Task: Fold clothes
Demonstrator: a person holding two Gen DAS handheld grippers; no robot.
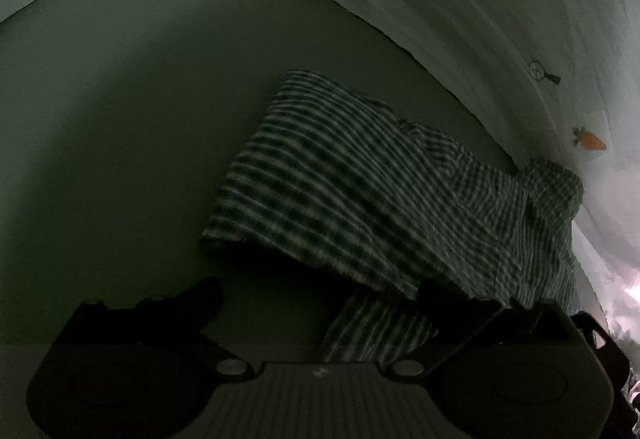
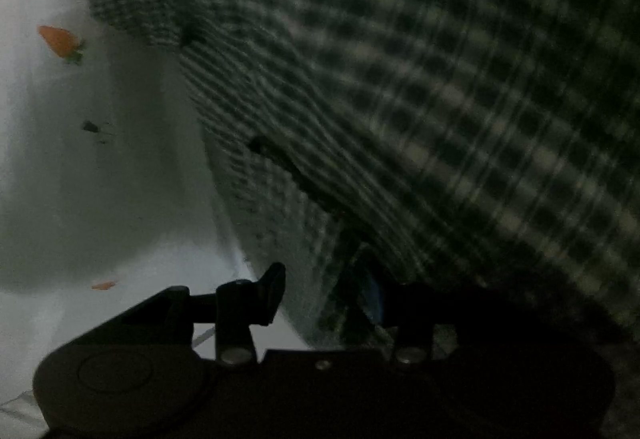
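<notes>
A dark green and white checked garment (image 1: 360, 191) lies folded on a grey surface (image 1: 120, 143). My left gripper (image 1: 320, 299) is open, its fingers wide apart; a strip of the checked cloth (image 1: 372, 327) lies between them next to the right finger (image 1: 452, 303). In the right wrist view the same garment (image 2: 440, 99) fills most of the frame, very close and blurred. My right gripper (image 2: 332, 291) is open, with a fold of the cloth between its fingers; the left finger (image 2: 272, 291) shows, the right one is dark under the cloth.
A white sheet with small carrot prints (image 1: 592, 141) lies along the far right edge of the grey surface. It also shows in the right wrist view (image 2: 60, 39), left of the garment. The scene is dim.
</notes>
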